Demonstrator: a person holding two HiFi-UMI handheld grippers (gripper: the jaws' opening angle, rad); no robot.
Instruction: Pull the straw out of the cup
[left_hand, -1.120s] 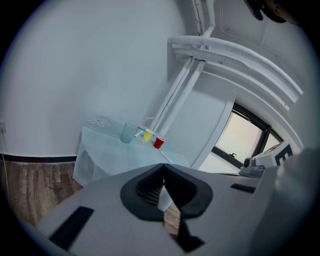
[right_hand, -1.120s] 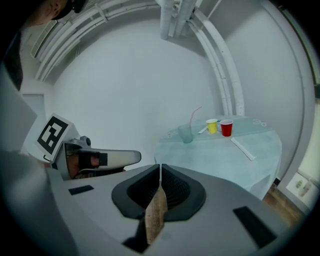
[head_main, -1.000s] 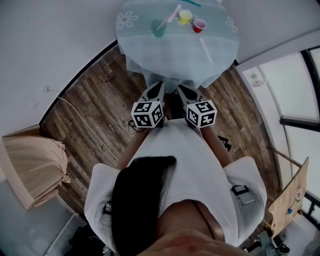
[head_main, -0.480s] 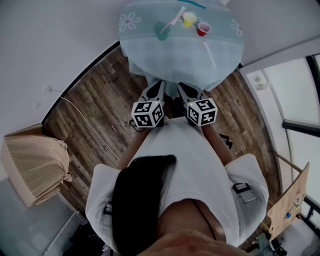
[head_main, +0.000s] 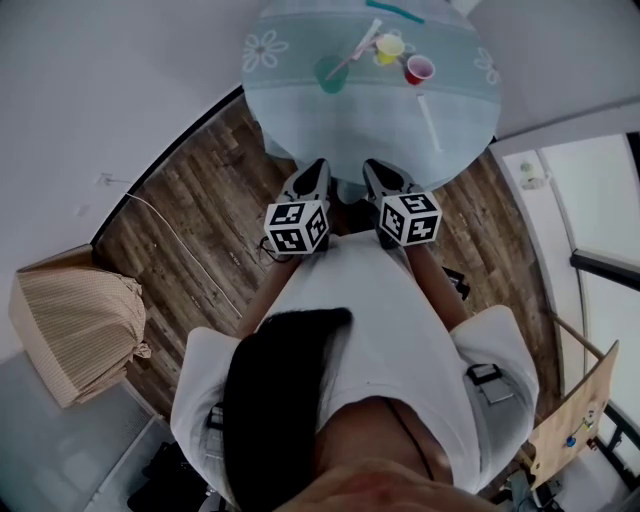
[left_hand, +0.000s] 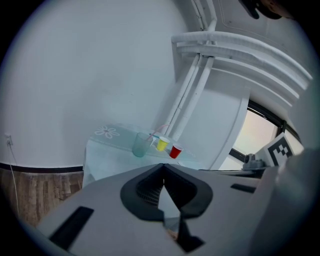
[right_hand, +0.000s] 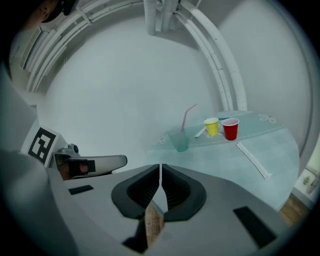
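A translucent green cup (head_main: 328, 73) with a pink straw (head_main: 358, 45) leaning in it stands on a round table (head_main: 370, 130) with a pale cloth. The same cup (right_hand: 179, 140) and straw (right_hand: 188, 117) show in the right gripper view. In the left gripper view the cup (left_hand: 140, 145) is far off. My left gripper (head_main: 319, 167) and right gripper (head_main: 373, 167) are side by side at the table's near edge, well short of the cup. Both are shut with nothing between the jaws: left gripper (left_hand: 163, 169), right gripper (right_hand: 160, 169).
A yellow cup (head_main: 389, 46) and a red cup (head_main: 420, 69) stand right of the green one. A wrapped straw (head_main: 430, 120) lies on the cloth nearer me. Below is wooden floor (head_main: 190, 220), with a beige bin (head_main: 75, 330) at left and a window (head_main: 590, 200) at right.
Both grippers have moved forward towards the table, which now sits nearer and lower in the head view. Their jaws stay shut.
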